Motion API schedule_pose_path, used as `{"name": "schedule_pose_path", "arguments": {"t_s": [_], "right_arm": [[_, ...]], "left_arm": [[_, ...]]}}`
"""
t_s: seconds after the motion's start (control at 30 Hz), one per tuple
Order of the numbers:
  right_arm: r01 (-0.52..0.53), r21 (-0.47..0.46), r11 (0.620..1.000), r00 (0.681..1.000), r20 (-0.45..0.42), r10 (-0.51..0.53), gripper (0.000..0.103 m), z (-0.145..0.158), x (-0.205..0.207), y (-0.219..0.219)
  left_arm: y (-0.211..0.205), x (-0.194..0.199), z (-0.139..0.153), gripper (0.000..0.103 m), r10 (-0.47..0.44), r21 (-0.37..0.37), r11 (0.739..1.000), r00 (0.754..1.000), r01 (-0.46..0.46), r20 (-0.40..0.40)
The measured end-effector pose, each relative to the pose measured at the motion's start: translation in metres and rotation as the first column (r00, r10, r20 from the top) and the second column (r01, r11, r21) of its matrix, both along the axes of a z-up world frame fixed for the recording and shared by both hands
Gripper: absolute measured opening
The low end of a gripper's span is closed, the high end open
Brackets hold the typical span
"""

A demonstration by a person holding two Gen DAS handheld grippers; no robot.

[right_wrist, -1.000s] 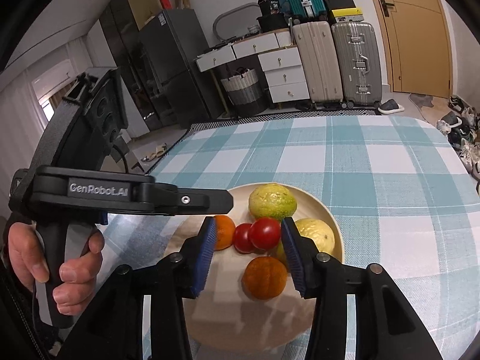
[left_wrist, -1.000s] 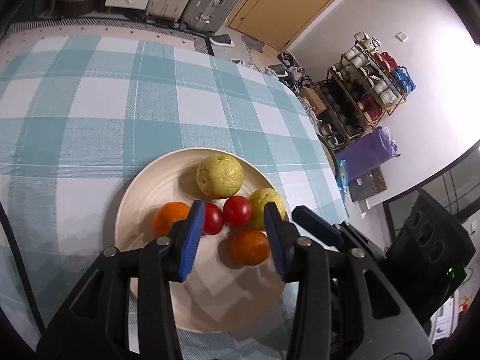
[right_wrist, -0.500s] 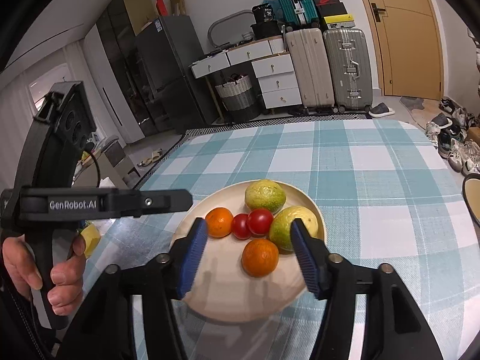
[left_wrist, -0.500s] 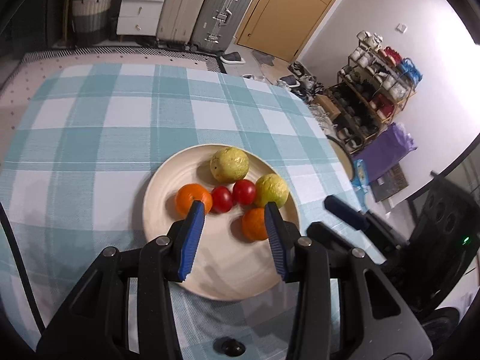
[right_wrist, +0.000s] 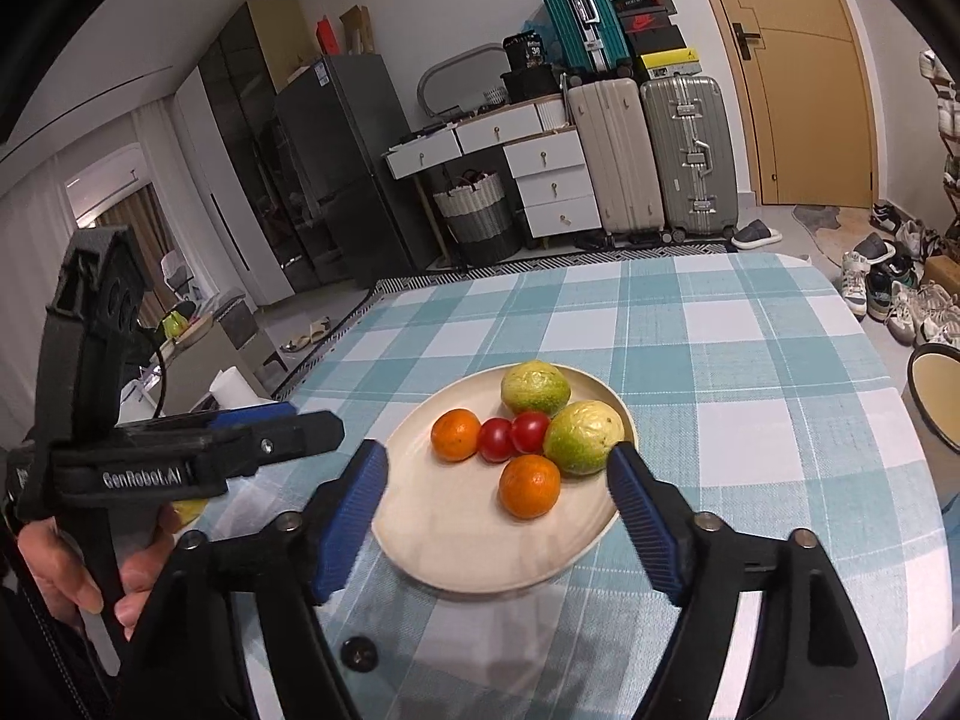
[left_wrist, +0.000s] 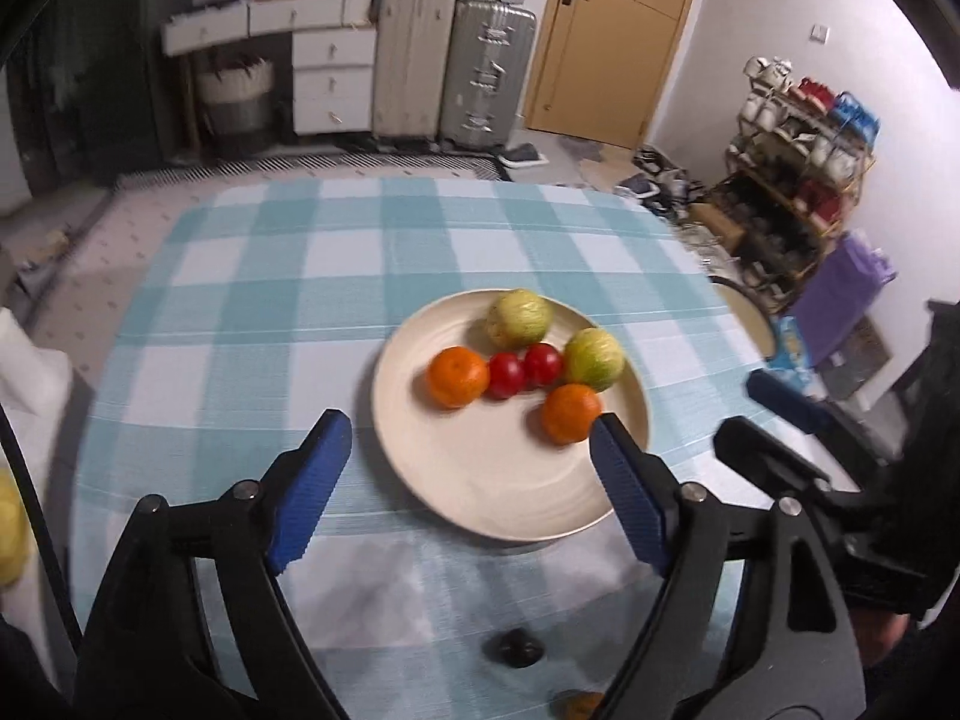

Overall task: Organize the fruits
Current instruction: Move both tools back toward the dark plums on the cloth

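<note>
Checked tablecloth (right_wrist: pixel 750 360) is carrying one plate (right_wrist: pixel 456 564) ahead of my right gripper (right_wrist: pixel 498 513), jaws gaping, empty. Tomatoes (right_wrist: pixel 513 435) are looking soft: I am favouring a light pinch across their middles.

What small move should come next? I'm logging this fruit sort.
Probably lower the open right tool onto the near orange. It lies apart from the other fruit on the plate, closest to that tool, and neither tool holds anything.

Six fruits (right_wrist: pixel 528 441) clustered on far half of cream plate (right_wrist: pixel 456 546)
</note>
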State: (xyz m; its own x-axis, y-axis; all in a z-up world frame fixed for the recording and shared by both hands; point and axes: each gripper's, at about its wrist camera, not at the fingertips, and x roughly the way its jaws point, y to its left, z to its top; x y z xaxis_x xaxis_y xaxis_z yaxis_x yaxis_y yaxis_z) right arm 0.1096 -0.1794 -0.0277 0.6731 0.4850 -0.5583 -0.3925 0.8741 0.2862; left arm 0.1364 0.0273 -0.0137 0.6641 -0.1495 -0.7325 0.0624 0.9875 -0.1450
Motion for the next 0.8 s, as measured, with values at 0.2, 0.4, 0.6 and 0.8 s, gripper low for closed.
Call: {"name": "schedule_pose_path", "arguments": {"t_s": [0.2,0.4,0.6,0.8], "right_arm": [[-0.012,-0.009,1.0,1.0,0.004,0.012,0.085,-0.003,-0.021,0.004],[-0.022,-0.012,1.0,1.0,-0.017,0.022,0.088,-0.011,-0.037,0.004],[-0.027,-0.009,1.0,1.0,-0.017,0.027,0.093,-0.016,-0.056,0.0],[-0.055,-0.001,0.998,0.998,-0.04,0.055,0.094,-0.022,-0.072,-0.004]], "left_arm": [[0.001,-0.018,-0.004,0.084,0.038,0.027,0.999,0.999,-0.038,-0.006],[0.003,-0.037,-0.011,0.091,0.061,0.016,0.998,0.998,-0.061,-0.004],[-0.001,-0.056,-0.019,0.099,0.065,0.049,0.997,0.998,-0.065,0.003],[-0.002,-0.077,-0.029,0.101,0.064,0.045,0.997,0.998,-0.063,-0.002]]}}
